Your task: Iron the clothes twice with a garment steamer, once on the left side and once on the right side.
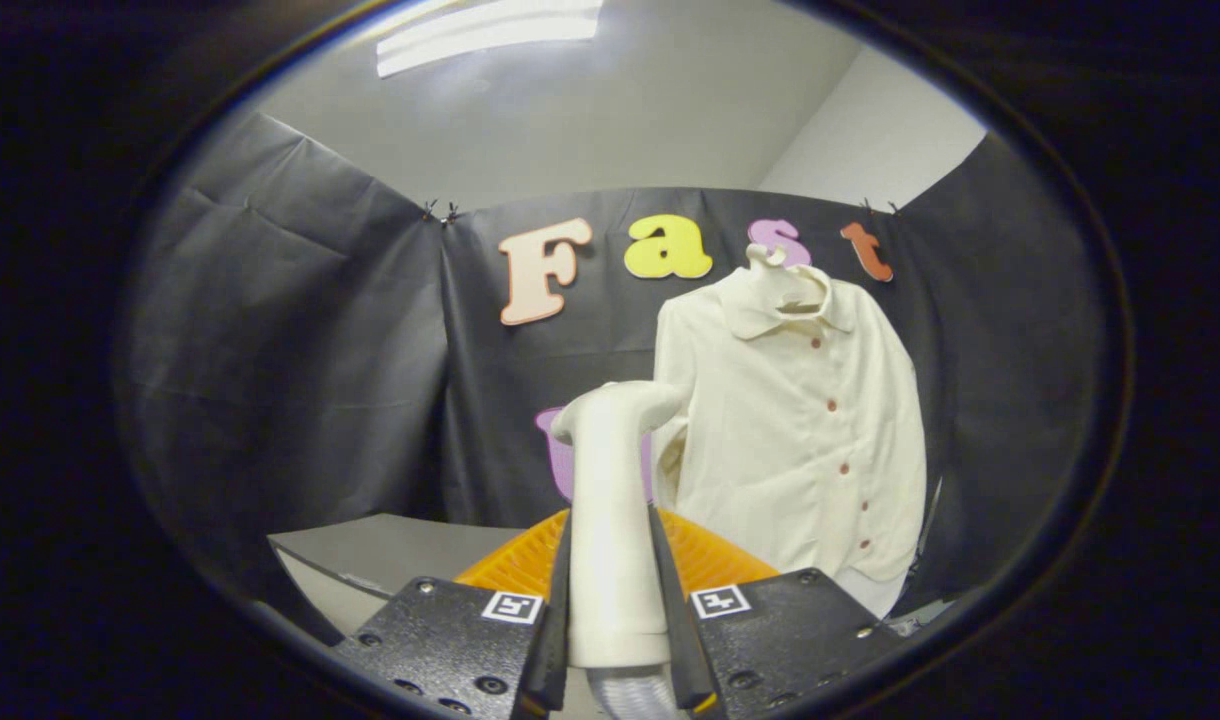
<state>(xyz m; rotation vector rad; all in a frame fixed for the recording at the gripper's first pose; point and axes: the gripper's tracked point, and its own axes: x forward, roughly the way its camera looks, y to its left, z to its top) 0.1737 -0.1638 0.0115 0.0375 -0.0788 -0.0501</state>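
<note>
We see the tool (615, 600) pinching the upright handle of a white plastic garment steamer (610, 520), both fingers pressed against its sides, one at each flank. The steamer's handle rises straight up from between the fingers, and its rounded head bends toward two o'clock, its tip reaching the near sleeve edge of a cream long-sleeved button-front shirt (800, 440) (whether head and cloth actually touch, we cannot tell). The shirt hangs on a pale hanger (770, 265) against the black cloth booth wall (300, 340), at about one o'clock from the tool, its collar up and a row of small reddish buttons running down the front. Just beyond the fingers, behind the steamer's handle, sits an orange ribbed plastic object (710, 560). At ten o'clock from the tool lies a grey surface (390, 555), near the foot of the wall.
</note>
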